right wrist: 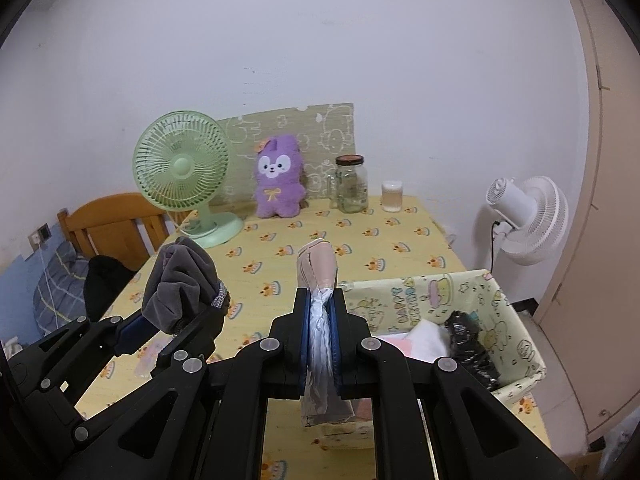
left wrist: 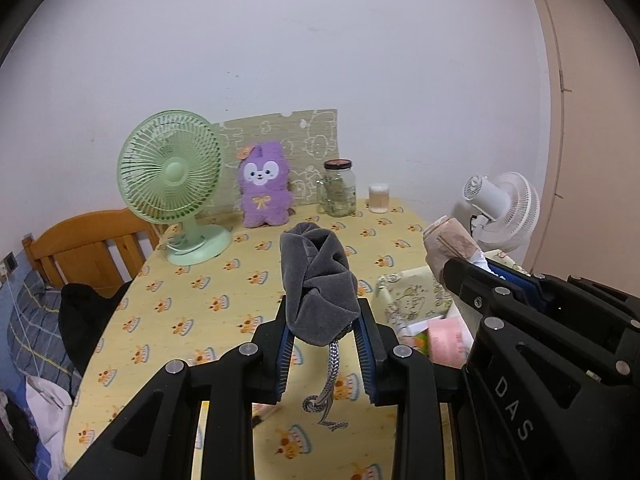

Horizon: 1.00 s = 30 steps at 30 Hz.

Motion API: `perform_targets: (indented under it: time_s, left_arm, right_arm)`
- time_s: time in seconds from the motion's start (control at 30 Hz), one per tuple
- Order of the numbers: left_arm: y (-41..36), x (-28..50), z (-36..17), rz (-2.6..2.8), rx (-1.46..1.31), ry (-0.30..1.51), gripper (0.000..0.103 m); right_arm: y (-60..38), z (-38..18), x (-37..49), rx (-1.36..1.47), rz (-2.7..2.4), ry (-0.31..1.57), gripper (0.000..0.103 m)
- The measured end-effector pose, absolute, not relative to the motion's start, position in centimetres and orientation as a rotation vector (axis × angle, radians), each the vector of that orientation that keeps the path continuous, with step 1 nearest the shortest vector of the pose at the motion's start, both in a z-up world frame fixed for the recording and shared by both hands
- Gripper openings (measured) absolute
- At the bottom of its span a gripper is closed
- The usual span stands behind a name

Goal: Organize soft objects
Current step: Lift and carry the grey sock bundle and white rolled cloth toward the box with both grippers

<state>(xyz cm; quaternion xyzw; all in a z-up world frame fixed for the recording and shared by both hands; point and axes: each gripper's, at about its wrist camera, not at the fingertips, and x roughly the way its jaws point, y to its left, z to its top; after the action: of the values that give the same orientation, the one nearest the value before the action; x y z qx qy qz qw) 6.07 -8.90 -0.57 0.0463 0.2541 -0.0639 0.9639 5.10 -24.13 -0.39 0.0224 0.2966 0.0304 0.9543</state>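
Grey velvet pouch [left wrist: 318, 284] sits pinched in the left claw [left wrist: 324, 344], held above the table [left wrist: 200, 304], its braided cord [left wrist: 330, 380] dangling below. Right claw [right wrist: 320, 340] is clamped tight on a beige bundle [right wrist: 318, 264] with crinkled white plastic squeezed between its pads. Beside it, a patterned fabric bin [right wrist: 420, 300] holds pink, white and black items too crumpled to identify; its near corner is hidden behind the claw.
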Motion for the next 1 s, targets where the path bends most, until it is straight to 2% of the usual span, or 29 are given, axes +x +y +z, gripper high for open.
perform_targets:
  time_s: [1.0]
  left_arm:
    - [-17.8,8.9,-1.8,-0.296,0.142,0.565,0.028]
  right_arm:
    - [-33.4,-1.8,6.3,0.080,-0.077,0.618,0.012]
